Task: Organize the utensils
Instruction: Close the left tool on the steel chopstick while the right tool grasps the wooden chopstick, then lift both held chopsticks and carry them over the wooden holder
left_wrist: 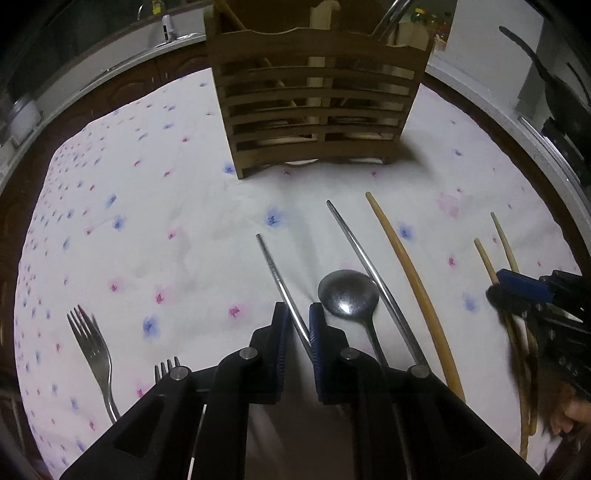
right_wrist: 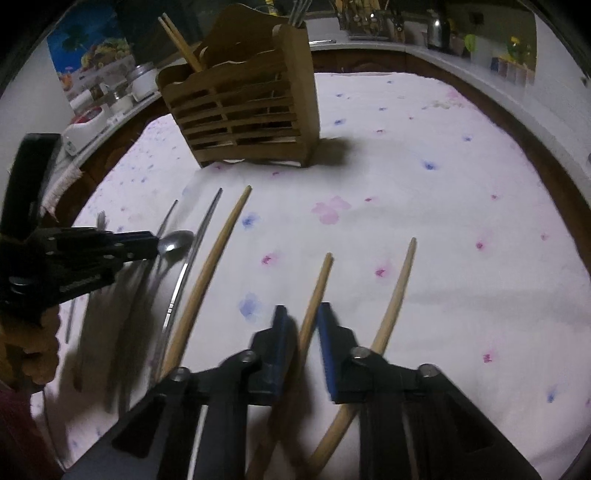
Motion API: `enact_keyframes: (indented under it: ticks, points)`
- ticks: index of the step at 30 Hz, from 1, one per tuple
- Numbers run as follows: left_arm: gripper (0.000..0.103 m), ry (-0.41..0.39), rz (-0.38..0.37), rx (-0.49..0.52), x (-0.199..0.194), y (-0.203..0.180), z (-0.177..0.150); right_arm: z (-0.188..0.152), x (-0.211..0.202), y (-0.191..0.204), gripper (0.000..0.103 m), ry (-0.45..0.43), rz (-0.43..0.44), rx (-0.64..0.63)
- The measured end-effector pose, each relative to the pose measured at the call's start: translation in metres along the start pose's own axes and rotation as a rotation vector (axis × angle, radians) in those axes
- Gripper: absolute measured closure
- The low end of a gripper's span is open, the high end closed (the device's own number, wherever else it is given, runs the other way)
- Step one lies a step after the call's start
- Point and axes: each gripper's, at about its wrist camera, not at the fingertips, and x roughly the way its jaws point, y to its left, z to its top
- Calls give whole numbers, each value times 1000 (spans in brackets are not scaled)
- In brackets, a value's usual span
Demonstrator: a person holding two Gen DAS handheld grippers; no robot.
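1. At far left on the flowered tablecloth (left_wrist: 147,221): a large fork (left_wrist: 92,350) lying flat, and just right of it the tines of a small fork (left_wrist: 168,365), the rest hidden under the left gripper's frame.
2. Left gripper (left_wrist: 297,347) clenched on a metal chopstick (left_wrist: 280,280), blue pads pressing its shaft from both sides, tip pointing away toward the holder.
3. Just right of that: a metal spoon (left_wrist: 349,293) bowl-up, a second metal chopstick (left_wrist: 365,266) passing beside the bowl's right edge, then a long wooden chopstick (left_wrist: 413,280), all flat on the cloth.
4. Back centre: a slatted wooden utensil holder (left_wrist: 314,107) standing upright, with compartments. Wooden chopsticks (right_wrist: 179,40) leaning out of its left side, metal utensils (right_wrist: 299,14) rising from its right rear; exact compartments cannot be told.
5. Right gripper (right_wrist: 301,345) closed on a short wooden chopstick (right_wrist: 319,284), blurred near the pads.
6. Rightmost: another wooden chopstick (right_wrist: 399,284) lying free, passing under the right finger's base.
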Motion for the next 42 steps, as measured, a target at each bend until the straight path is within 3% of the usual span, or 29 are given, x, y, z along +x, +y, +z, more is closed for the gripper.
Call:
enact_keyframes:
  ticks: [6, 11, 15, 28, 32, 42]
  points:
    - [99, -22, -17, -29, -16, 2, -17, 0, -9, -5, 96, -8, 78, 67]
    - [99, -81, -45, -86, -54, 10, -32, 1, -33, 1, 97, -57, 128, 79]
    - [99, -155, -97, -140, -91, 20, -40, 5, -52, 7, 97, -95, 139, 69]
    - [99, -367, -165, -214, -200, 34, -92, 17, -130, 24, 97, -279, 145, 30]
    - [99, -404, -166, -230, -213, 37, -101, 23, -153, 28, 97, -354, 129, 14]
    - [99, -463, -172, -255, -229, 41, -109, 23, -167, 23, 97, -413, 133, 36]
